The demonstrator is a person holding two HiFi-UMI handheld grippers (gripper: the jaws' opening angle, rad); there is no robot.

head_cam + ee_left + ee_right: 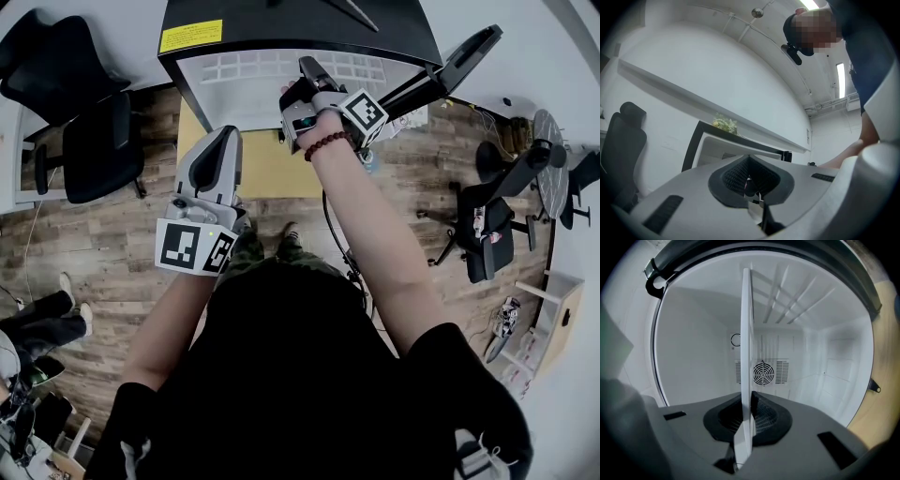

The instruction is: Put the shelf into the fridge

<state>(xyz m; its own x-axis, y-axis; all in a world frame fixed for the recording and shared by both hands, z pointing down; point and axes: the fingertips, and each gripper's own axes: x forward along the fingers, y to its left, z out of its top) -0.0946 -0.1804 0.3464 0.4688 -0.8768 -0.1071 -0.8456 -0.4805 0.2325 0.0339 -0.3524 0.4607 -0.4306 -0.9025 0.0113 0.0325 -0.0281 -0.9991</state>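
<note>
Fridge [180, 80] is wide open, and the white shelf [746, 333] is reaching into its cavity, lined up with the back-wall fan [763, 373]. Right gripper [746, 420] is clamped on the shelf's near edge. Left gripper [750, 180] hangs outside, jaws together on nothing.

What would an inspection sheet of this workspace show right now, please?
Surface: wooden floor, yellow mat before the fridge.
Job's things: fridge open; shelf reaching into its cavity.
Clutter: what look like shoes at the right.
Grippers: right claw shut on the shelf; left claw shut, empty.
Cables: black cable beside the right forearm.
Surroundings: office chair, a bystander's legs.
</note>
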